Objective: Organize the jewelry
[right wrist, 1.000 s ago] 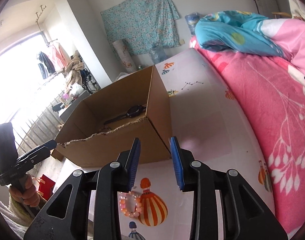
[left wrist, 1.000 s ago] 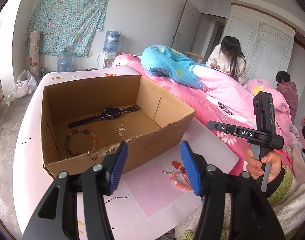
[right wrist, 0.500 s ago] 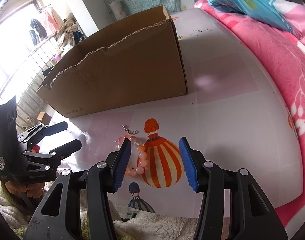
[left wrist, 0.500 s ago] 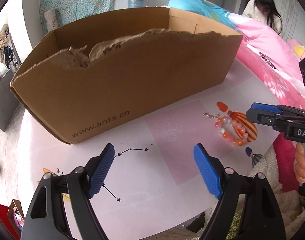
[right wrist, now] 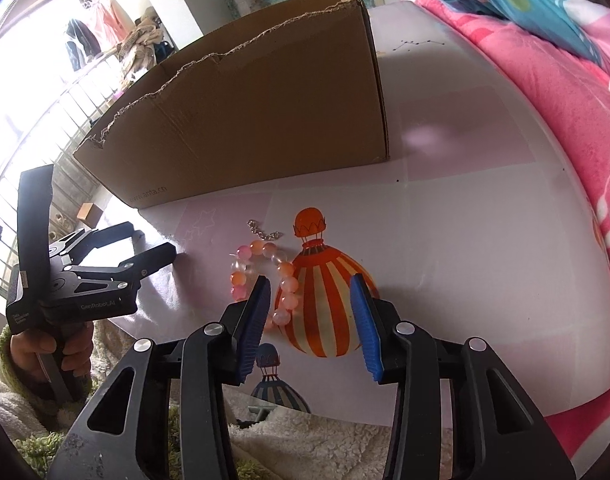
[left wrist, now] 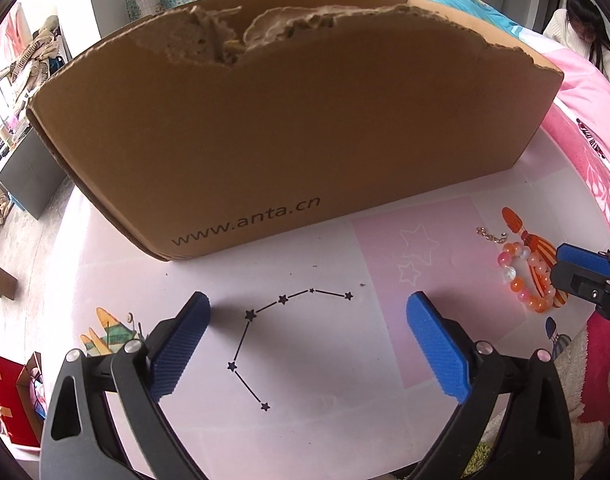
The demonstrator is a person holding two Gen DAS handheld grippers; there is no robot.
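The right gripper [right wrist: 311, 312] hangs partly open over the bead bracelet [right wrist: 261, 276], jaws just narrowing, its left pad at the loop's edge, nothing pinched (likely lining up a pick). The left gripper [left wrist: 307, 344], just spread wide, is empty over bare mat. Beyond, the cardboard box [right wrist: 265, 120] leaves clear room.

**Layout as I see it from the wrist cameras**

Cardboard box [right wrist: 265, 112]: on the mat [right wrist: 485, 248], at the back. Bead bracelet [right wrist: 265, 276]: on the mat before the box, apart from it. Short chain [right wrist: 264, 234]: between box and bracelet, just behind the bracelet. Bedding [right wrist: 565, 80]: right of the mat.
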